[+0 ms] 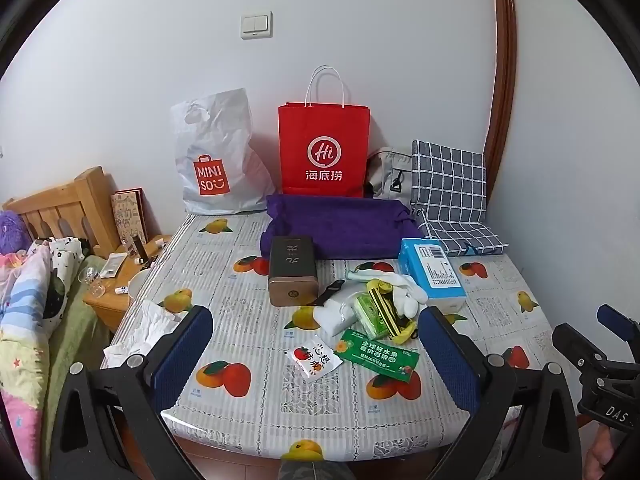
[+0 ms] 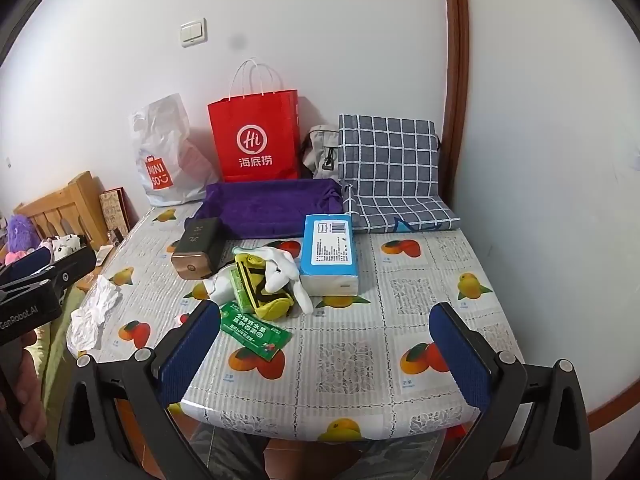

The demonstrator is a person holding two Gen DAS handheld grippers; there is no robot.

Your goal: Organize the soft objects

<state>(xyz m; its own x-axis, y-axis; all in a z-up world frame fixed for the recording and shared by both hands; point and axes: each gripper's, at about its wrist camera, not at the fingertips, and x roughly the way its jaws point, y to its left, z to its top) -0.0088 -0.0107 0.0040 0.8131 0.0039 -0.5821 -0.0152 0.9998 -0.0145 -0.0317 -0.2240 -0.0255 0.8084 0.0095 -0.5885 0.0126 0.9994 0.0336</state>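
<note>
A purple cloth [image 1: 340, 226] [image 2: 272, 208] lies at the back of the table. In front of it is a pile: white gloves or socks [image 1: 404, 292] [image 2: 280, 272], a yellow pouch [image 1: 390, 316] [image 2: 268, 300], a green tissue pack [image 1: 370, 314] and a white tissue pack [image 1: 334, 314]. A blue tissue pack [image 1: 434, 272] [image 2: 328, 252] lies to the right. A checked cushion [image 1: 450, 196] [image 2: 388, 164] leans on the wall. My left gripper [image 1: 316, 360] and right gripper [image 2: 326, 354] are open and empty above the table's near edge.
A brown tin box [image 1: 292, 270] [image 2: 198, 252], a green sachet [image 1: 376, 354] [image 2: 256, 332], a small white sachet [image 1: 314, 358] and crumpled paper [image 1: 140, 332] [image 2: 94, 312] lie on the table. A red paper bag [image 1: 324, 152], a white Miniso bag [image 1: 218, 164] and a grey bag [image 1: 390, 172] stand at the wall. A bed [image 1: 36, 308] is left.
</note>
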